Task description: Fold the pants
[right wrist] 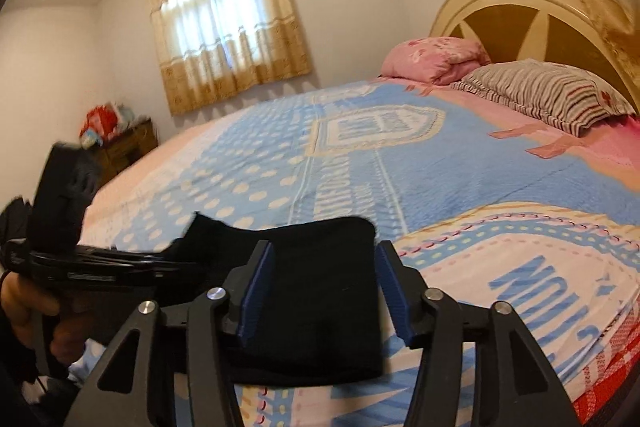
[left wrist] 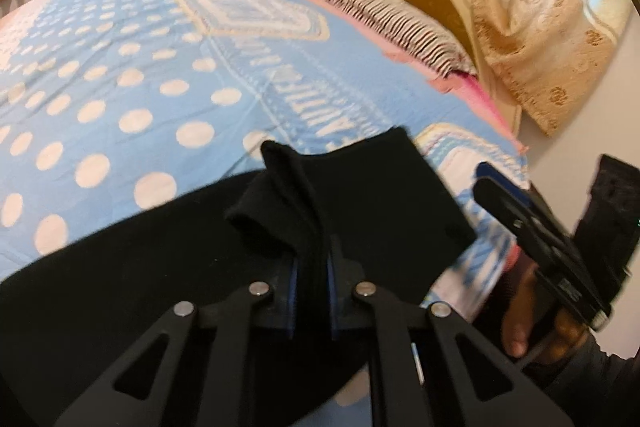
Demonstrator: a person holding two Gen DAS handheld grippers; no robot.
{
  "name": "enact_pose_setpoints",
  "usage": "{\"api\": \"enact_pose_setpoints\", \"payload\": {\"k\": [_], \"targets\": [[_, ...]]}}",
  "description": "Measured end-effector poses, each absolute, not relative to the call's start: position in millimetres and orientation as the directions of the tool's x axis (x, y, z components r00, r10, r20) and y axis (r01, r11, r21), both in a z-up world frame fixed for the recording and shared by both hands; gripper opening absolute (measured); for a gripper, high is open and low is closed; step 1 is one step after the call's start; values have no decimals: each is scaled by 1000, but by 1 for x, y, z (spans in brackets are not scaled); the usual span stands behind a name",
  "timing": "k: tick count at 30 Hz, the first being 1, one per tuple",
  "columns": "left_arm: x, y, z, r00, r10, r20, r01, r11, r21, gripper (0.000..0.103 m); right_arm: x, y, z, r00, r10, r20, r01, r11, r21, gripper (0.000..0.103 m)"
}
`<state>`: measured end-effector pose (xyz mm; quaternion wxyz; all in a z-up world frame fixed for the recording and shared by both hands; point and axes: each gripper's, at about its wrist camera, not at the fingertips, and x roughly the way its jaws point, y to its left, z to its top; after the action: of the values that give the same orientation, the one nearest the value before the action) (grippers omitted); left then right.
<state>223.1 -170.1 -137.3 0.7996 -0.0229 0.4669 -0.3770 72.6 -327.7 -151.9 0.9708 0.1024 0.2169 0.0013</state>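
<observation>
Left tongs [left wrist: 311, 267] clamped on black pants [left wrist: 360, 195]; right tongs [right wrist: 324, 283] apart; dresser [right wrist: 128, 143] only in right view.

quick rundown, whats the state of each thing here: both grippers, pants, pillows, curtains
left gripper: shut, pinching a bunched fold of the pants
right gripper: open, fingers either side of the pants, not gripping
black pants: partly folded, one end lifted, rest lying on the bed
blue bedspread: spread flat over the bed
striped pillow: lying by the headboard
pink pillow: crumpled, beside the striped one
window curtains: drawn shut
</observation>
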Motion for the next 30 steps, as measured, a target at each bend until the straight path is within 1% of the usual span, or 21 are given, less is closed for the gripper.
{"api": "enact_pose_setpoints", "payload": {"k": [3, 7, 12, 18, 26, 28, 30], "targets": [[220, -155, -121, 293, -635, -715, 580, 712, -395, 12, 73, -333, -152, 909, 61, -412, 41, 971, 235, 58], [218, -125, -108, 316, -627, -712, 546, 734, -404, 12, 76, -328, -153, 903, 72, -423, 27, 974, 225, 58], [218, -90, -111, 344, -592, -729, 490, 775, -399, 12, 75, -316, -153, 903, 90, -420, -11, 982, 187, 58], [211, -57, -126, 351, -561, -749, 423, 809, -408, 12, 75, -304, -155, 899, 113, -423, -51, 986, 156, 59], [211, -29, -144, 365, -557, -746, 347, 825, -446, 12, 69, -281, -155, 888, 203, -413, -170, 979, 114, 59], [212, -24, -142, 380, -551, -743, 337, 831, -443, 12, 67, -272, -155, 876, 247, -415, -225, 969, 102, 59], [212, -19, -143, 386, -545, -744, 337, 834, -437, 12, 67, -258, -159, 844, 310, -437, -301, 949, 92, 59]]}}
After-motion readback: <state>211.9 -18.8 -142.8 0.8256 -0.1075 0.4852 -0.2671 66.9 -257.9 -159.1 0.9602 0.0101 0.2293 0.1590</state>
